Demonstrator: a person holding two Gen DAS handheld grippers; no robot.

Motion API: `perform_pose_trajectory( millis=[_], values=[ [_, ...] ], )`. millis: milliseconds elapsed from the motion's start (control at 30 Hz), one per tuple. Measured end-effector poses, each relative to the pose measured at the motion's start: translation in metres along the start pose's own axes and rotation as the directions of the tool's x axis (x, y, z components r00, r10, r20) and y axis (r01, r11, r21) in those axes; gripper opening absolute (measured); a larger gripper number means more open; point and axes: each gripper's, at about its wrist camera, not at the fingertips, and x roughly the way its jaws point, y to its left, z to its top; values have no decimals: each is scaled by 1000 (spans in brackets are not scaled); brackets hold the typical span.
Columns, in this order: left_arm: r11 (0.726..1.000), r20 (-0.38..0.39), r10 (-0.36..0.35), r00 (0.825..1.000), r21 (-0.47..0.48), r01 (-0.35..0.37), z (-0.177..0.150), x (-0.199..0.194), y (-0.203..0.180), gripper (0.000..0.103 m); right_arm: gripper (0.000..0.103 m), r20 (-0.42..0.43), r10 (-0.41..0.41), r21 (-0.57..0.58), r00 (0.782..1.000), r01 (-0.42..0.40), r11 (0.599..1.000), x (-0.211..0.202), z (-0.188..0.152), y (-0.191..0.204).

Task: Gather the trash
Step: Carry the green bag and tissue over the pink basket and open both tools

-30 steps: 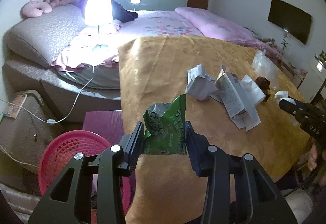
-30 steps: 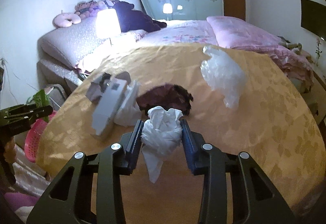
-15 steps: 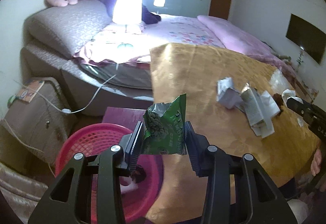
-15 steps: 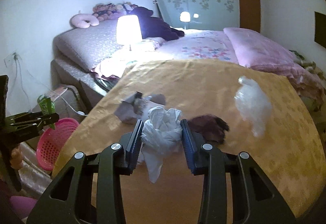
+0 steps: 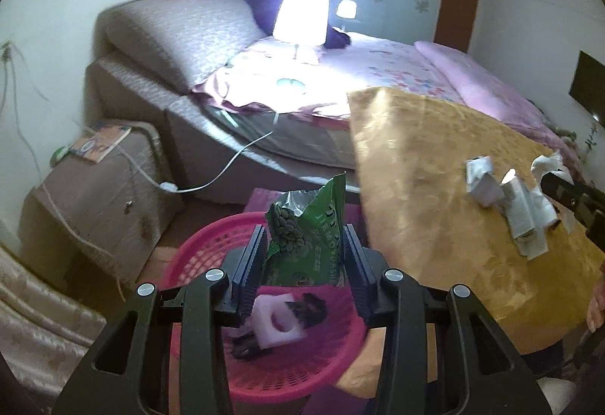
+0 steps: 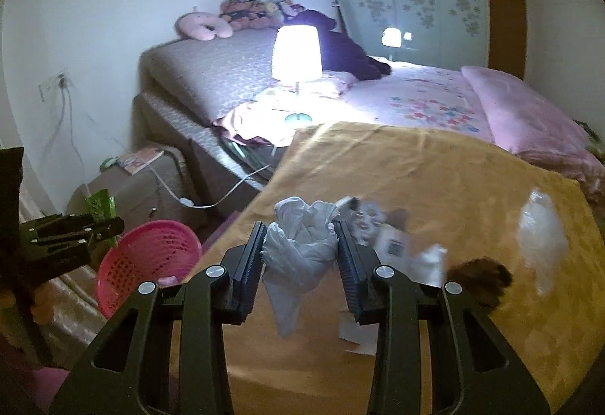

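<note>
My left gripper (image 5: 302,260) is shut on a green snack wrapper (image 5: 306,229) and hangs over the pink basket (image 5: 211,245) on the floor; the basket holds a white foam piece (image 5: 278,324) and dark scraps. My right gripper (image 6: 298,256) is shut on a crumpled white tissue (image 6: 302,245) above the table's left part. On the gold tablecloth (image 6: 435,173) lie torn paper cartons (image 5: 491,188), a dark brown clump (image 6: 480,273) and a clear plastic bag (image 6: 540,226). The left gripper with its wrapper (image 6: 100,205) shows at the left of the right wrist view.
A bed (image 5: 378,59) with a lit lamp (image 5: 300,18) stands behind the table. A brown nightstand (image 5: 98,195) with a white cable (image 5: 211,177) sits left of the basket. A hand (image 5: 595,305) shows at the right edge.
Both grippers have swung left, each keeping its hold. The left one has gone from over the table edge to over the pink basket. The right one has moved toward the table's left side.
</note>
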Motion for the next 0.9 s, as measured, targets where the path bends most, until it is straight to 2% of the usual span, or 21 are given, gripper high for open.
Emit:
perform_pose_trajectory(
  millis=[400, 600, 900],
  values=[
    [992, -40, 79, 996, -92, -82, -16, 2, 39, 39, 36, -62, 108, -74, 992, -113, 991, 33, 6, 61],
    [987, -41, 119, 992, -103, -123, -20, 5, 49, 39, 36, -98, 156, -109, 983, -167, 980, 49, 7, 93],
    [984, -61, 134, 989, -113, -140, -24, 14, 55, 39, 36, -168, 206, -143, 964, -231, 962, 77, 9, 127]
  ],
)
